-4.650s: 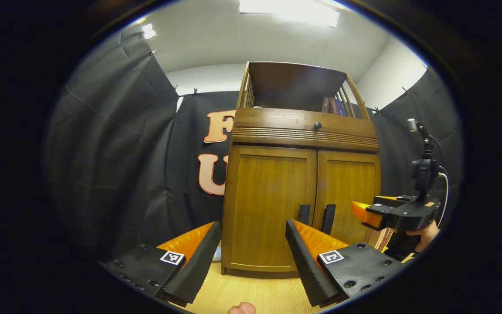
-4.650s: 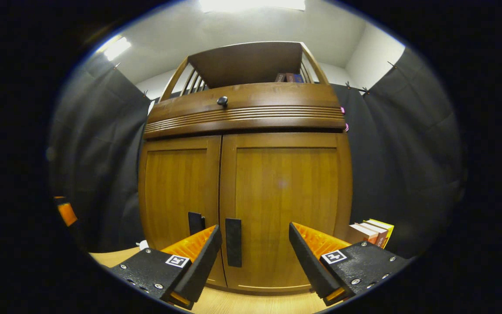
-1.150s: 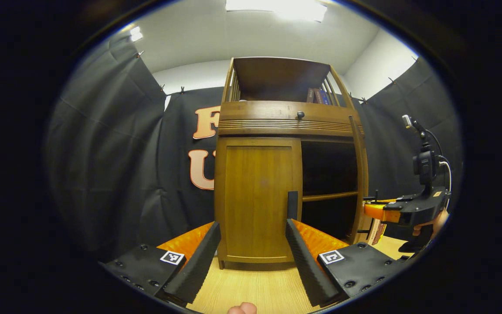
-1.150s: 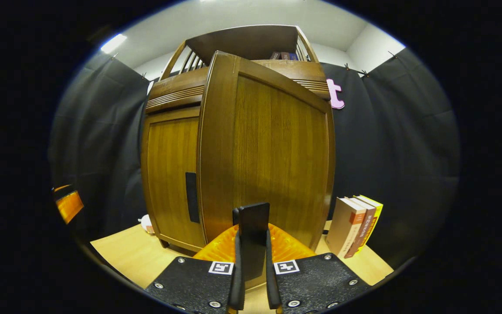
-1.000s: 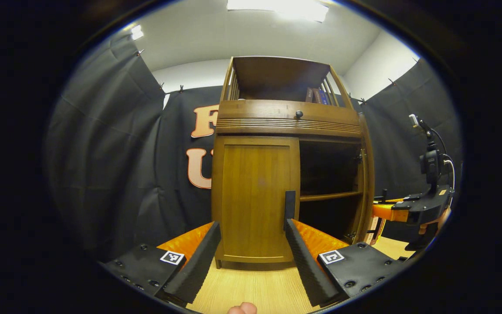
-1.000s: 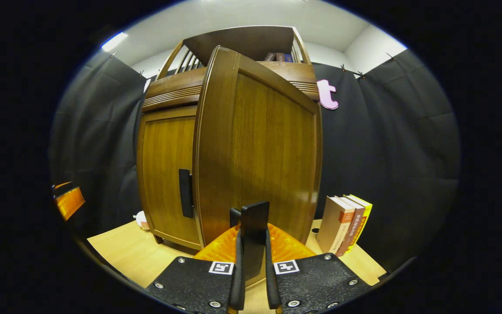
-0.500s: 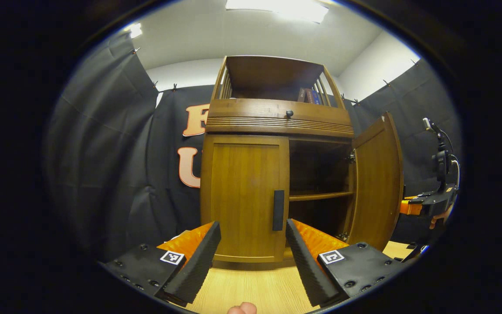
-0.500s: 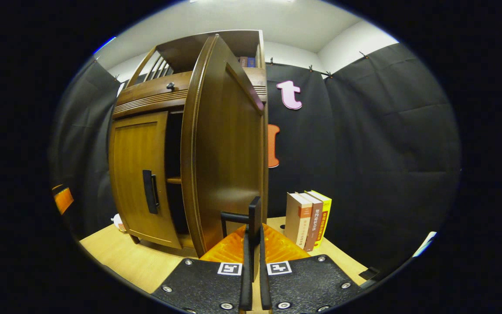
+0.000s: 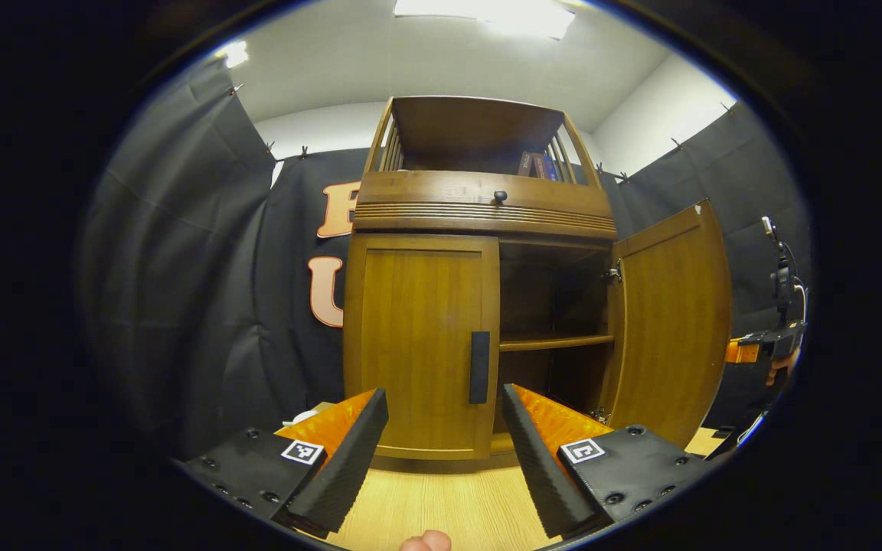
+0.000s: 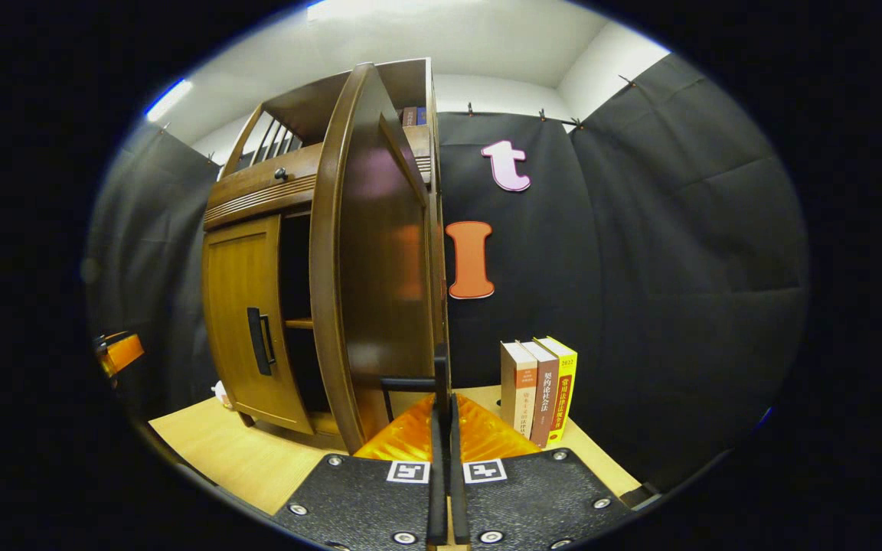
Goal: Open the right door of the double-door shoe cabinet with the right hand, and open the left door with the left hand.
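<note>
The right tongs (image 10: 441,428) were clamped on the black bar handle (image 10: 441,383) of the right door (image 10: 368,260), both fingers pressed flat against its upright bar. That door stood swung wide on its hinges, nearly edge-on in the right gripper view and seen from its inner face (image 9: 671,321) in the left gripper view, baring the dark inside and a shelf (image 9: 556,342) of the shoe cabinet (image 9: 479,207). By my judgement the right half of the task was as good as done.

The left door (image 9: 418,344) was shut. Its handle (image 9: 479,367), a black bar with its long axis upright, sat at the door's inner edge, straight ahead of the left tongs (image 9: 445,428) and a little above their tips, near but not touching. The left tongs were spread wide apart and empty, pointing level at the cabinet over the wooden table (image 9: 441,505). They were plainly the nearer tool to that handle; the right tongs (image 9: 743,352) hung well off beyond the open door. The coming move would call for carrying the left tongs forward until the upright bar stood between the fingers.

A row of books (image 10: 540,390) stood upright on the table beside the cabinet.
</note>
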